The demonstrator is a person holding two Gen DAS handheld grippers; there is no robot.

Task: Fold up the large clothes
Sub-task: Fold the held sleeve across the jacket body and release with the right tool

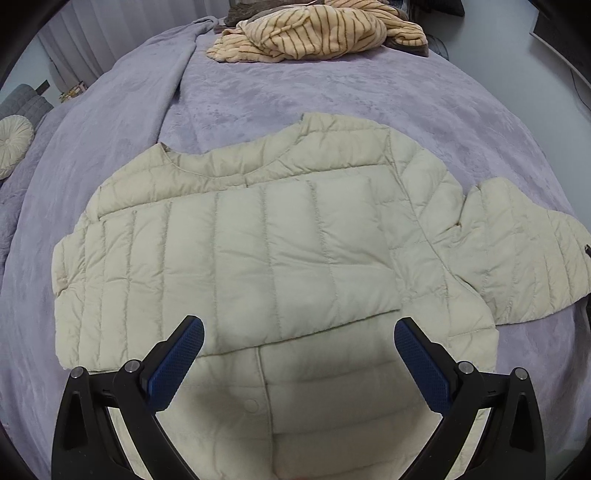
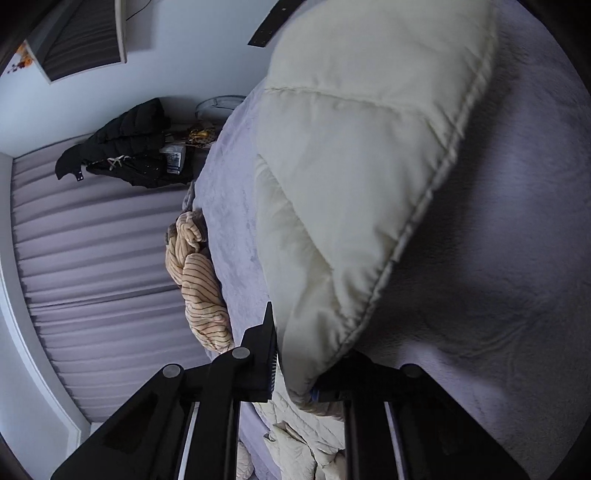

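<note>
A cream quilted puffer jacket [image 1: 258,251] lies flat on the purple bedspread [image 1: 110,129], its left sleeve folded across the chest and its right sleeve [image 1: 524,251] lying out to the right. My left gripper [image 1: 299,343] is open and empty, hovering over the jacket's lower front, near a snap button [image 1: 252,405]. My right gripper [image 2: 295,373] is shut on the jacket's sleeve [image 2: 362,177] and holds its end lifted off the bed; the view is rolled sideways.
A striped tan garment [image 1: 314,33] lies bunched at the bed's far end and also shows in the right wrist view [image 2: 201,288]. A black jacket [image 2: 125,144] lies beyond the bed. A round cushion [image 1: 13,140] sits at the far left.
</note>
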